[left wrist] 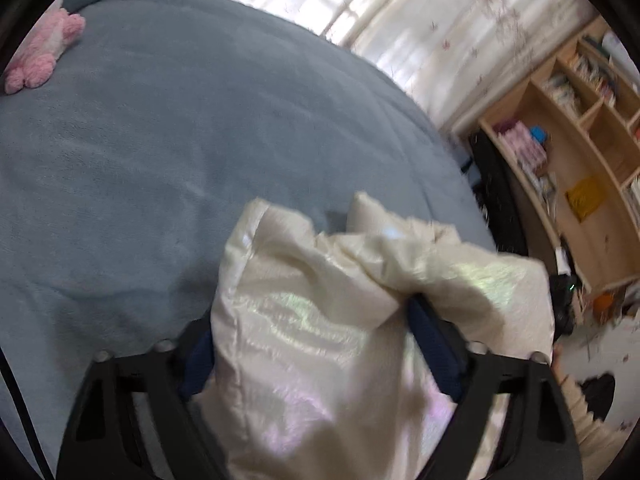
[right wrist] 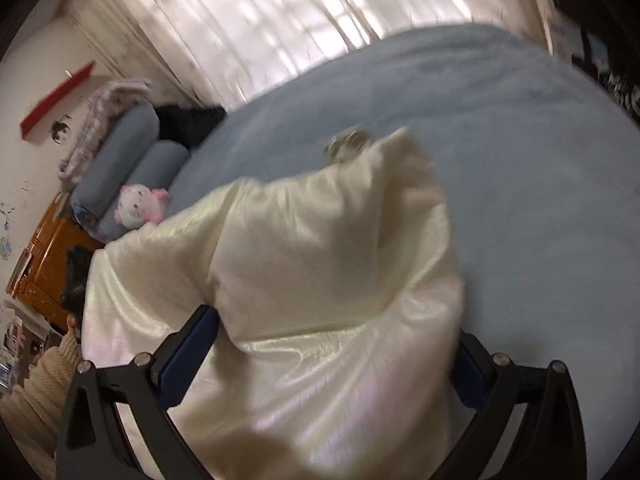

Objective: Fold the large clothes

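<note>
A: Where is the cream puffy jacket (left wrist: 320, 320) now?

B: In the lower middle of both frames, bunched over the blue bed (left wrist: 140, 160). The left tool (left wrist: 316, 344) grasps a thick fold of it between its pads.

A: And the right tool (right wrist: 336, 364)?

B: Its jaws stand very wide with the jacket between them; if they really press it, I cannot tell.

A: What is the risk?

B: The shiny fabric looks slippery. I think the right side may slide out, and the fold would fall uneven.
</note>
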`<state>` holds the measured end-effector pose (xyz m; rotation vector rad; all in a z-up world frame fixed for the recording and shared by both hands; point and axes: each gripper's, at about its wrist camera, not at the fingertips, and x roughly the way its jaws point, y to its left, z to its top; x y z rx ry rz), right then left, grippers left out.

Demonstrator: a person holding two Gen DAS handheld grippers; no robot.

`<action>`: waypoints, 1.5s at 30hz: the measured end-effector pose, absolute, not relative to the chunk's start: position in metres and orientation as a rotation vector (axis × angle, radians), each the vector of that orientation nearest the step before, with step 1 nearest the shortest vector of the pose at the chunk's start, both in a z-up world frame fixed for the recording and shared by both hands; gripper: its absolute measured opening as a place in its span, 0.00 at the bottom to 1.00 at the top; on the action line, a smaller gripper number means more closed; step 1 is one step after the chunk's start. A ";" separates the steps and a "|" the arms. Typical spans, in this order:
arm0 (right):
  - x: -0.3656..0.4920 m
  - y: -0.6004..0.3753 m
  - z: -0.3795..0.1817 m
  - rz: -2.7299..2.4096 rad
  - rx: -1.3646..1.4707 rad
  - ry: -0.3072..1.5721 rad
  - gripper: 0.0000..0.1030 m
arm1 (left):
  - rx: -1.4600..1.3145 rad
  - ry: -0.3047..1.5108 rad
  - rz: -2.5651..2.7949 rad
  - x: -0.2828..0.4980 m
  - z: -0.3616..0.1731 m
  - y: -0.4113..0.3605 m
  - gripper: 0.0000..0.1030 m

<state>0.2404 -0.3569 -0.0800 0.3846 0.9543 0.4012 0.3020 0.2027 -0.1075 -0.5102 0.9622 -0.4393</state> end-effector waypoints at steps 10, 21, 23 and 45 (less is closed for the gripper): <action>0.250 -0.349 -0.072 0.171 0.366 0.906 0.24 | -0.267 1.046 -0.046 0.307 -0.089 0.175 0.10; 0.267 -0.352 -0.128 0.001 0.355 0.953 0.36 | -0.098 1.016 0.136 0.310 -0.136 0.140 0.14; 0.265 -0.349 -0.130 -0.009 0.333 0.946 0.36 | -0.108 1.013 0.140 0.313 -0.141 0.142 0.15; 0.254 -0.347 -0.076 -0.129 0.325 0.955 0.58 | -0.296 1.035 0.116 0.306 -0.101 0.160 0.39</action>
